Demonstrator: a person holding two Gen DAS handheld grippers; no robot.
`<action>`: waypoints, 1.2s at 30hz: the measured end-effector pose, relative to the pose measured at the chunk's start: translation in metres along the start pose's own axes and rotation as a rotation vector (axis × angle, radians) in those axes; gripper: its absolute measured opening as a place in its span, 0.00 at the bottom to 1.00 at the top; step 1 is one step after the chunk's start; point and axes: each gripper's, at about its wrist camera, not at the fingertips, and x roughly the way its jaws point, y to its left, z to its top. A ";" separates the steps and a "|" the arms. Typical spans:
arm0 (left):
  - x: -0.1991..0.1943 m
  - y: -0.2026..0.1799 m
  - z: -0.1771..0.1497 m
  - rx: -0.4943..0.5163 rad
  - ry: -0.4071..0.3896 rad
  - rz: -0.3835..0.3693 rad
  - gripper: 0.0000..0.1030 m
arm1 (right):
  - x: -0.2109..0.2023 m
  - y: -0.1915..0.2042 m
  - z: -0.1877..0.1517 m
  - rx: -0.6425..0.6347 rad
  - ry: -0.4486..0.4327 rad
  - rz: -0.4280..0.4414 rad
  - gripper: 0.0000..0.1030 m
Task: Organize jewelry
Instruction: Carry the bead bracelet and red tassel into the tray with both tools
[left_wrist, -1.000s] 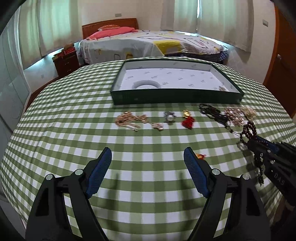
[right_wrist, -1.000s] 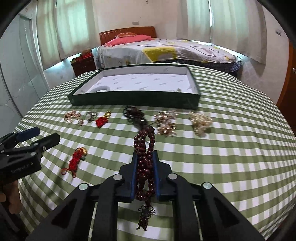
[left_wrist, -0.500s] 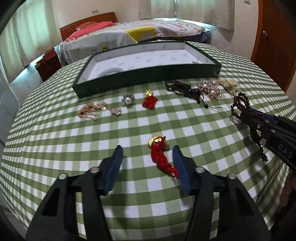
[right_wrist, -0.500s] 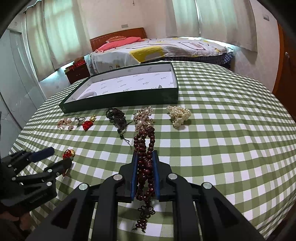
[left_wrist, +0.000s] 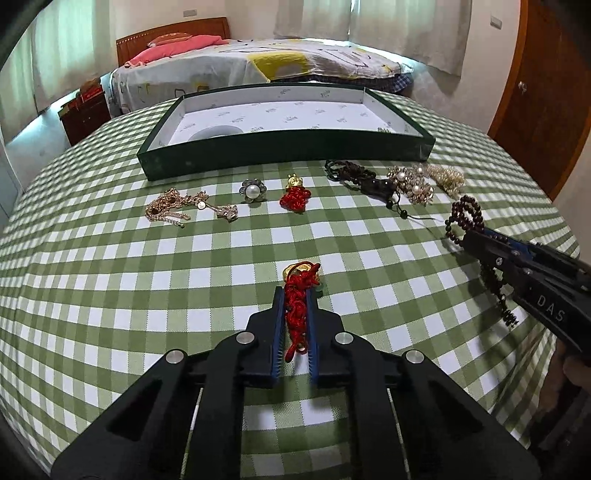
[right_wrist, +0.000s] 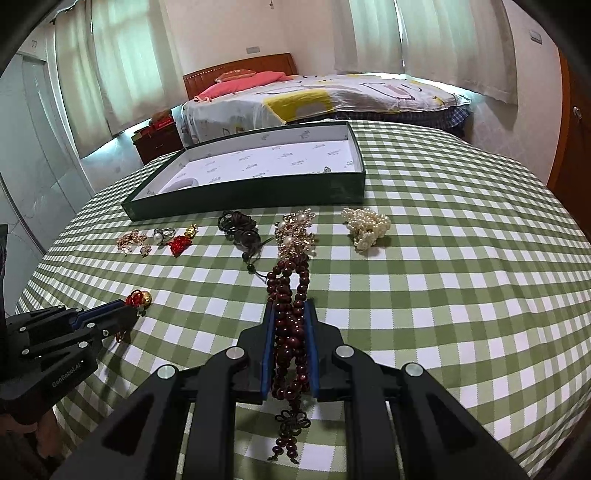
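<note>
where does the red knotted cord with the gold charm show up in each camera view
Left wrist view: red knotted cord at bottom centre, clamped in the left tool.
Right wrist view: same cord at far left, at that tool's tip.
Shared landmark: green tray beyond it.

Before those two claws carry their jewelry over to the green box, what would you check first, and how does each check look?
1. Left gripper shut on the red knotted cord charm with gold bead: ok.
2. Right gripper shut on the dark red wooden bead string: ok.
3. Bead string's tassel hanging free below the fingers: ok.
4. Dark green open tray has bare floor: ok.
5. Charm lifted off the checked tablecloth: cannot tell.
</note>
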 end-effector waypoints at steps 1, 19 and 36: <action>-0.001 0.001 0.000 -0.004 -0.003 0.000 0.11 | 0.000 0.001 0.000 -0.001 -0.001 0.002 0.15; -0.026 0.017 0.036 -0.031 -0.142 0.013 0.11 | -0.012 0.019 0.033 -0.011 -0.056 0.056 0.15; 0.013 0.011 0.146 -0.020 -0.257 -0.004 0.11 | 0.030 0.020 0.138 -0.021 -0.164 0.070 0.15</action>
